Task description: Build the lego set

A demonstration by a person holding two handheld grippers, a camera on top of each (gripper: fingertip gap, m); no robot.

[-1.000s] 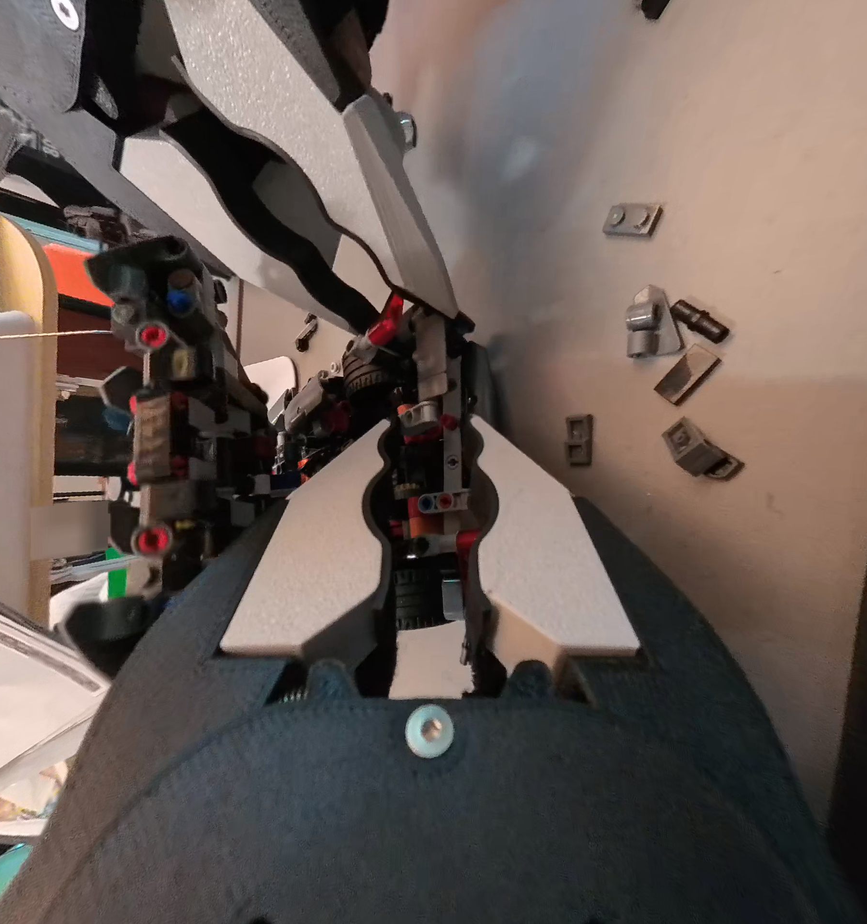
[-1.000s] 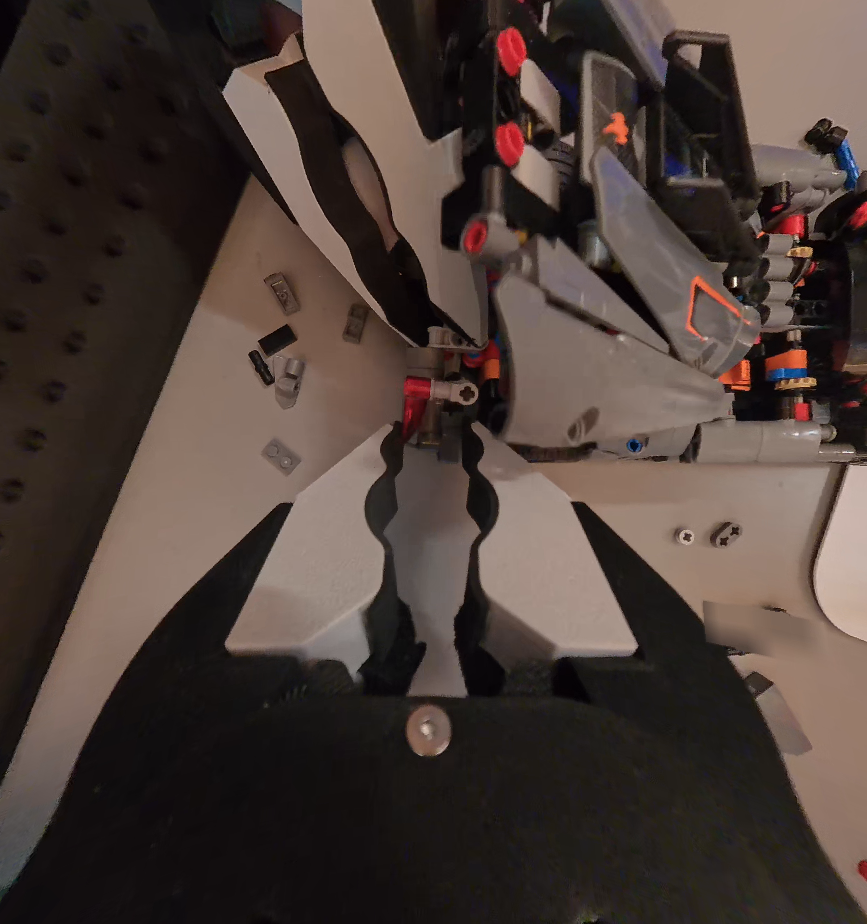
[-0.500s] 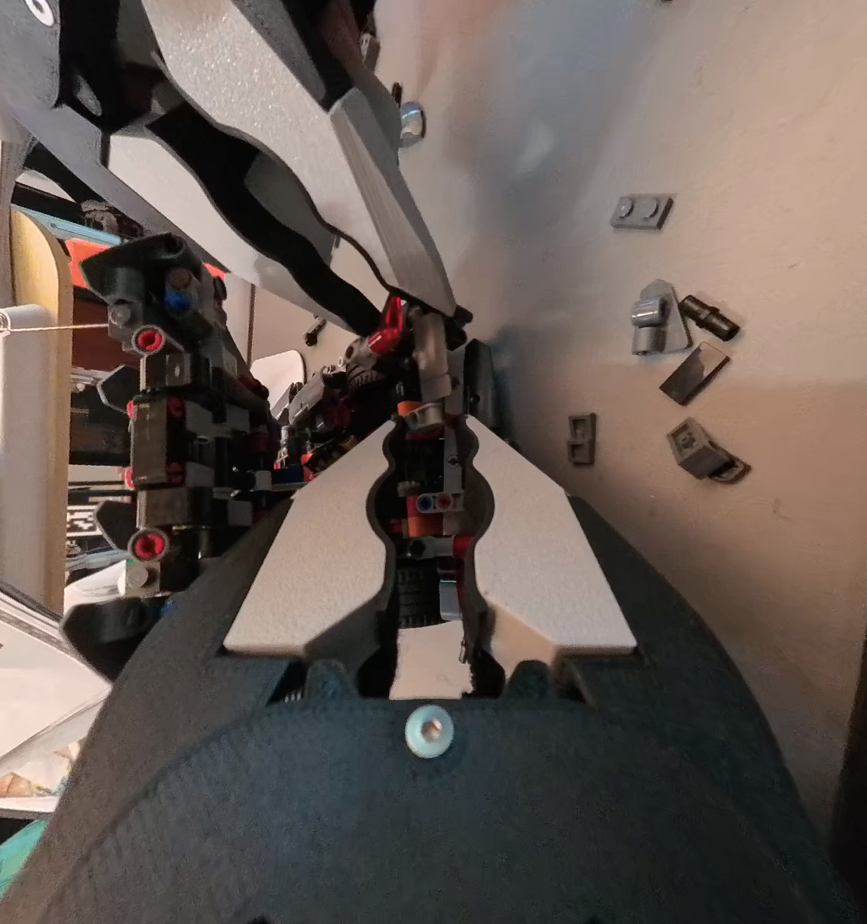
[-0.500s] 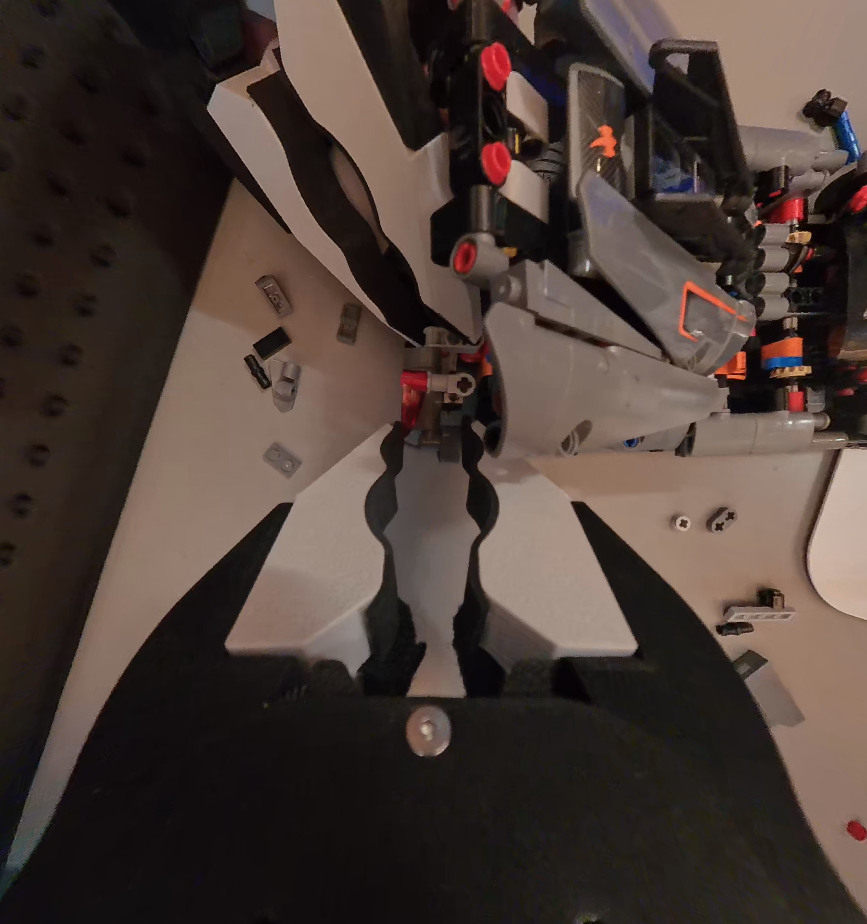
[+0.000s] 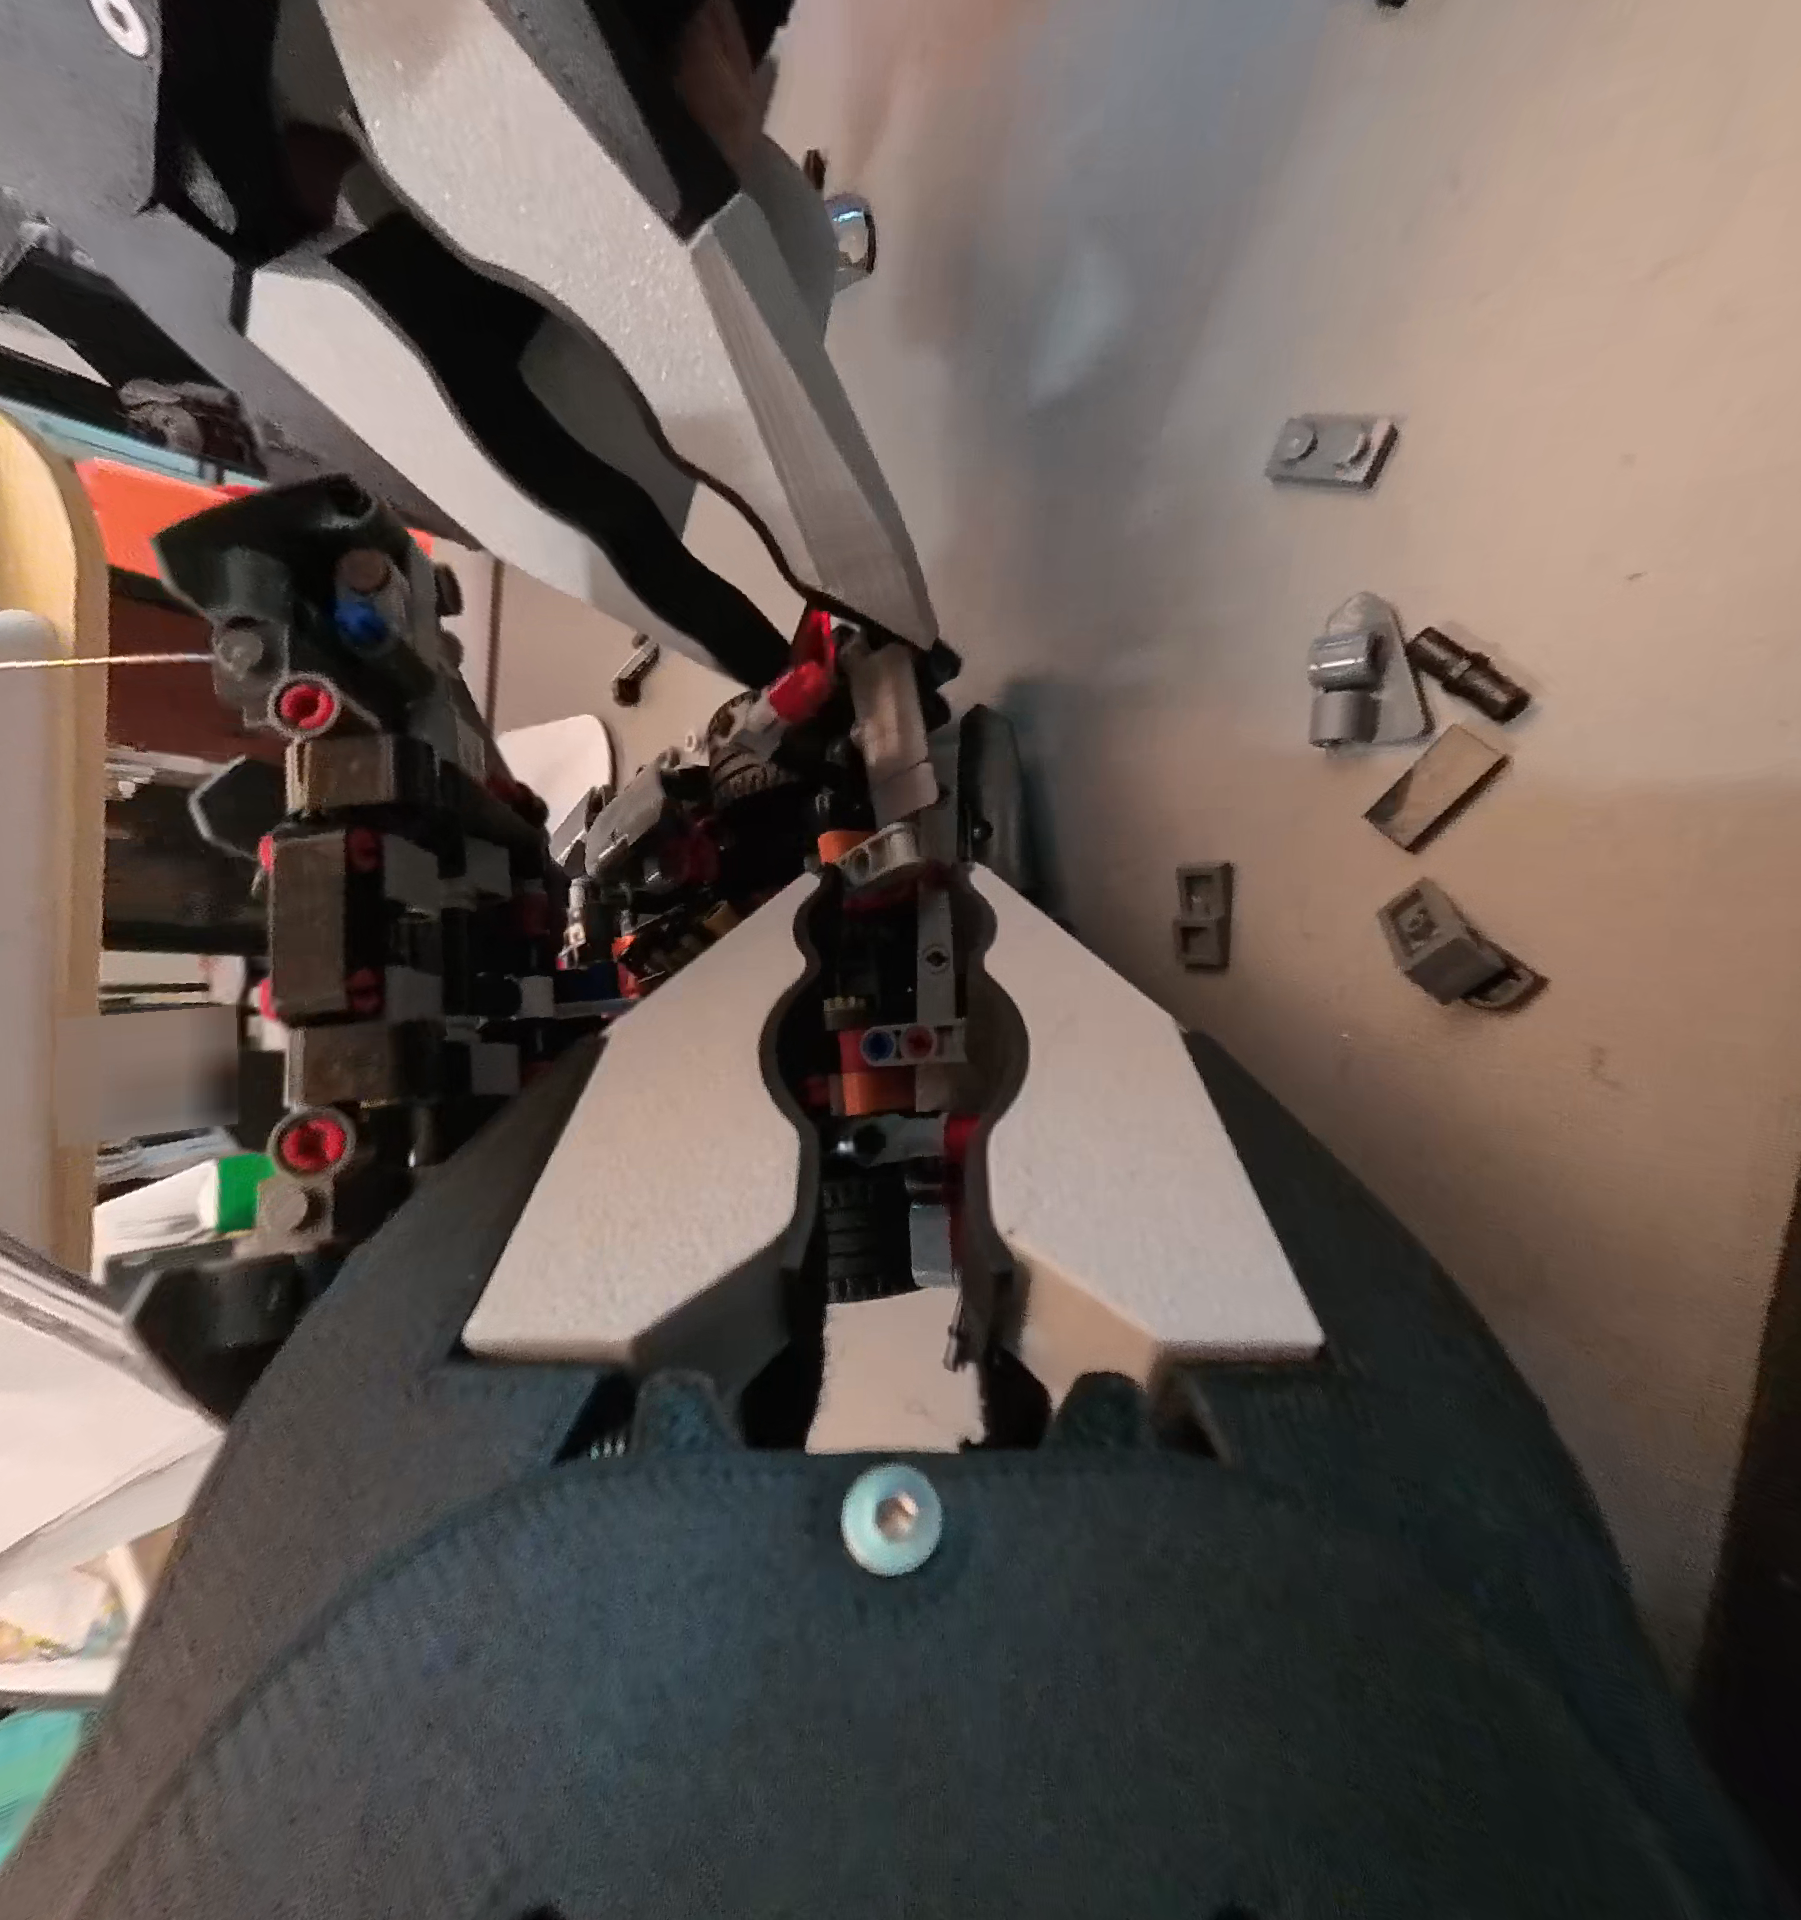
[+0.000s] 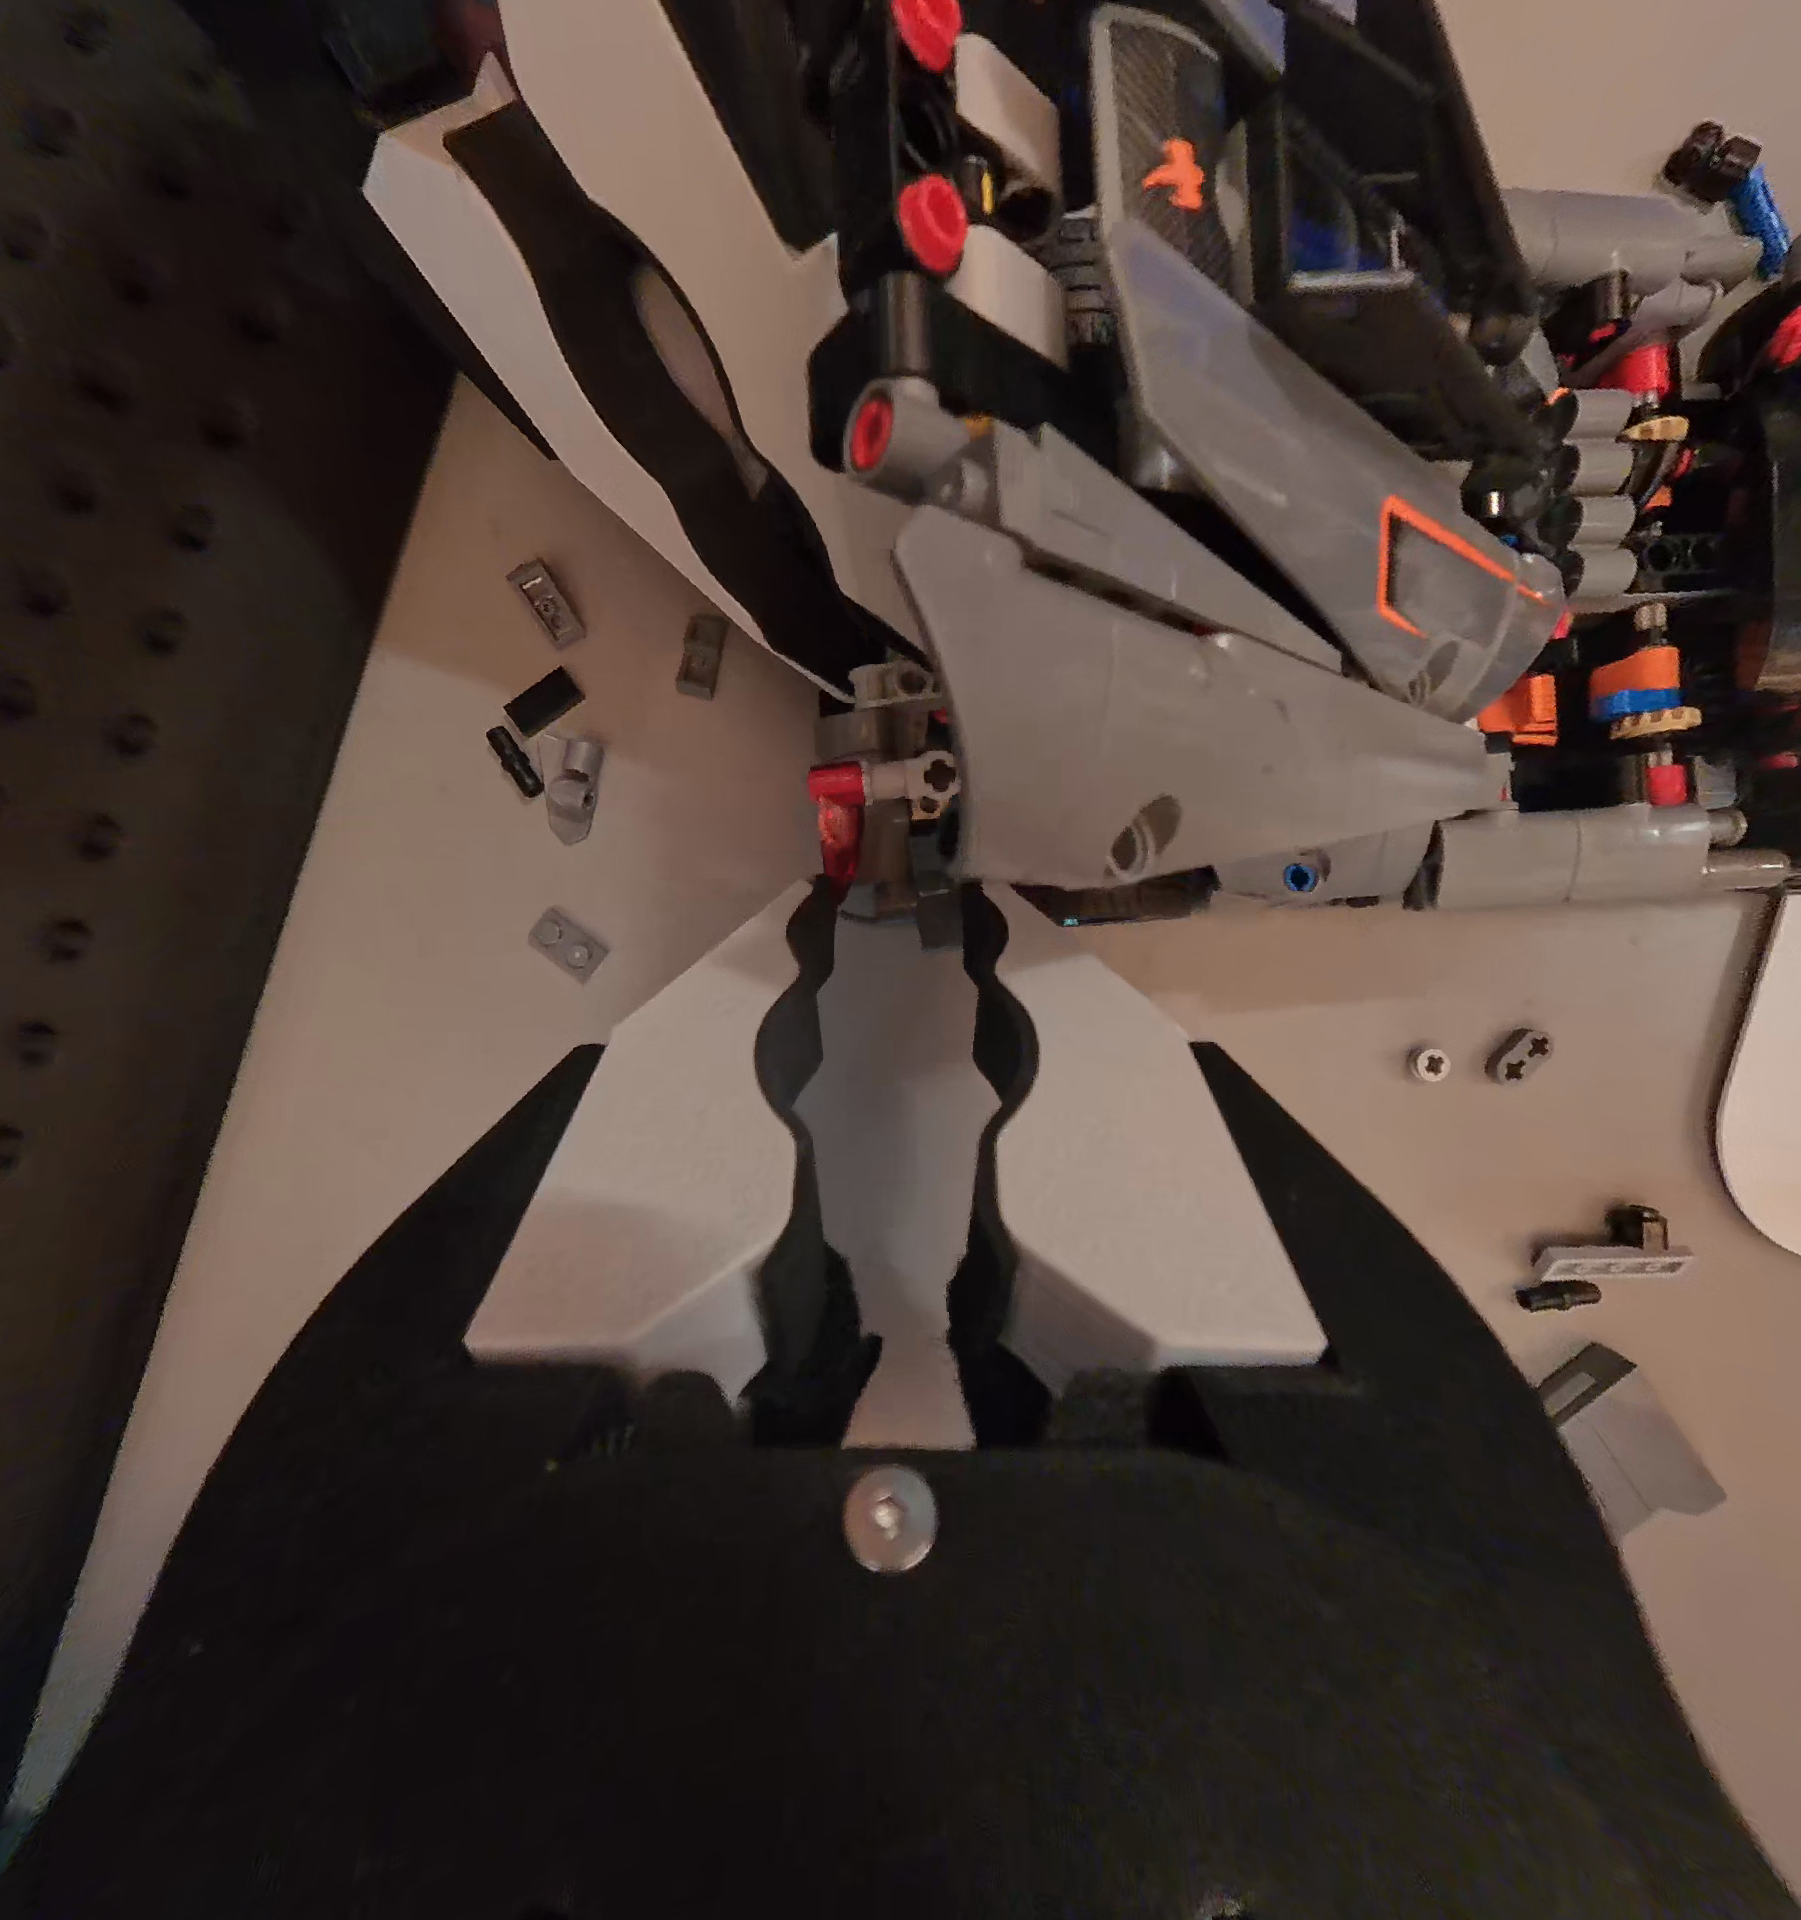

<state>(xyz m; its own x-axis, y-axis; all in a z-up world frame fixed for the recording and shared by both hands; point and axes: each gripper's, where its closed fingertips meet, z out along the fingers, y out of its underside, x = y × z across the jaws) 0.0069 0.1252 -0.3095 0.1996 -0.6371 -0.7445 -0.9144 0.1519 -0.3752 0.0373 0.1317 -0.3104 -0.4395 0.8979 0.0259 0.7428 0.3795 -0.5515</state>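
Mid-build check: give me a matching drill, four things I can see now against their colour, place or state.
Things:
1. left gripper
2. two-stud plate
3. small pin
4. end piece of the lego model

Descriptions:
A. red, just ahead of the right gripper
B. shut on the lego model
C. light grey, lying apart on the table
D. black, beside a grey bracket

Pairs: 1-B, 2-C, 3-D, 4-A
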